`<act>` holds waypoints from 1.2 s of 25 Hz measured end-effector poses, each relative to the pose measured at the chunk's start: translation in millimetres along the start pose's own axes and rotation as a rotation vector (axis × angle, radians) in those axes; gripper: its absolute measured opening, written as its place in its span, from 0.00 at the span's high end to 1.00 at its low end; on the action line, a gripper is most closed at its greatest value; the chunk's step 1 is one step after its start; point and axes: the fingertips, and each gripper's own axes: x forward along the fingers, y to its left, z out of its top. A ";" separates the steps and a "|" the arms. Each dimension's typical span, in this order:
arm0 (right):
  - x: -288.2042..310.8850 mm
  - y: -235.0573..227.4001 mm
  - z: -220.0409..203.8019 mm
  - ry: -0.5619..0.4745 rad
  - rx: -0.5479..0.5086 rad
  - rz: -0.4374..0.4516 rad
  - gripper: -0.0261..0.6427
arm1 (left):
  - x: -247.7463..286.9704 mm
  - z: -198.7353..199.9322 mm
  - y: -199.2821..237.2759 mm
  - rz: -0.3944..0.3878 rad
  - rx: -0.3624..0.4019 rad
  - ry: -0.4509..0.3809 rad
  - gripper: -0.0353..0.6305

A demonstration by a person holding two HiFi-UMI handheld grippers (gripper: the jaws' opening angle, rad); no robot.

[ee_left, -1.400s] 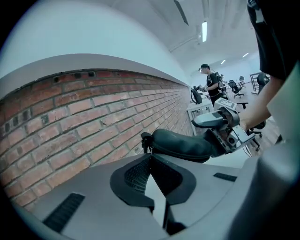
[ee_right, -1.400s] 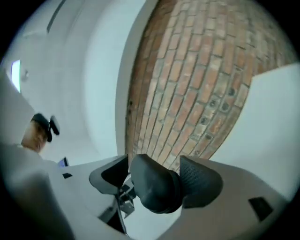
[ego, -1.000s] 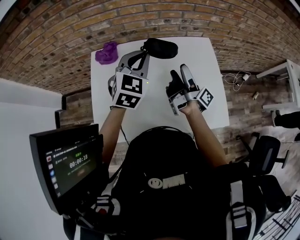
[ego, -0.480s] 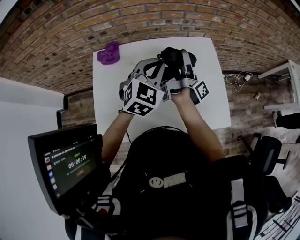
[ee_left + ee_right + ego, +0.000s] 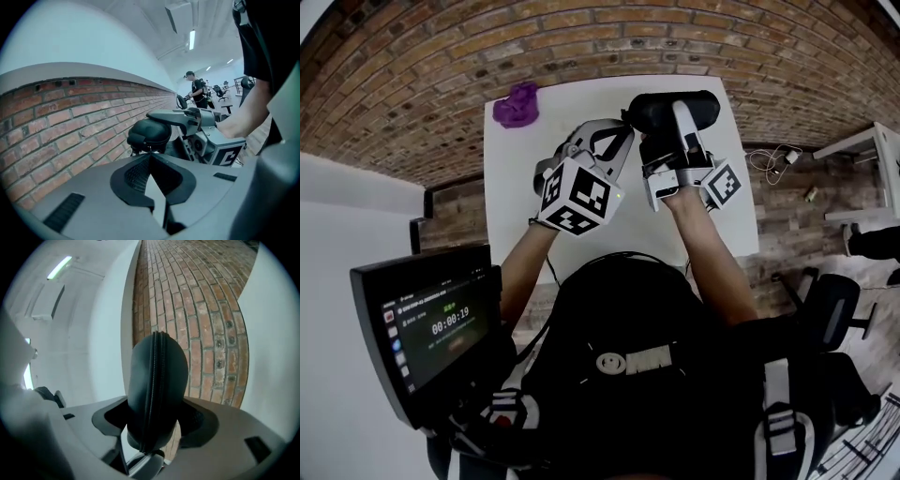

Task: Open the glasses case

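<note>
1. The right gripper [image 5: 157, 427] has its jaws clamped on the glasses case [image 5: 157, 376]. They have just been closing, with the case between them.
2. The case's long axis runs straight out from those jaws, zipper seam [image 5: 156, 394] down the middle (held off the surface [image 5: 516, 187], I'd say).
3. The left gripper [image 5: 152, 161], jaws together and empty, has the case's end just ahead, so it looks like the free hand for the zipper.

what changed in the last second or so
The right gripper moved over to the black zipped glasses case; its jaws have just been closing around it and now grip it. The left gripper stayed shut at the case's end; whether it pinches a zip pull is unclear. The crumpled purple object on the white table did not move.
</note>
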 end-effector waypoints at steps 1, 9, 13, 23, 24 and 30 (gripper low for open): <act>0.2 1.1 1.9 -0.029 0.013 0.014 0.54 | 0.3 2.1 -4.1 -0.011 0.017 0.000 0.94; 3.8 -11.4 3.3 -0.081 0.107 -0.011 0.40 | 1.9 1.6 -27.3 -0.089 0.068 0.009 0.94; 5.1 -2.9 2.6 -0.018 0.019 -0.006 0.48 | 0.0 -2.8 -12.9 -0.062 0.029 0.009 0.94; 15.4 30.6 -12.1 0.248 -0.366 -0.030 0.54 | -1.1 -4.8 -15.3 -0.072 0.068 0.019 0.94; 14.4 28.8 -9.9 0.243 -0.329 -0.039 0.54 | -2.1 -2.2 -15.4 -0.067 0.079 0.014 0.94; 6.0 17.5 -12.1 0.291 -0.261 -0.140 0.56 | -7.5 -2.1 -11.1 -0.030 0.151 0.037 0.94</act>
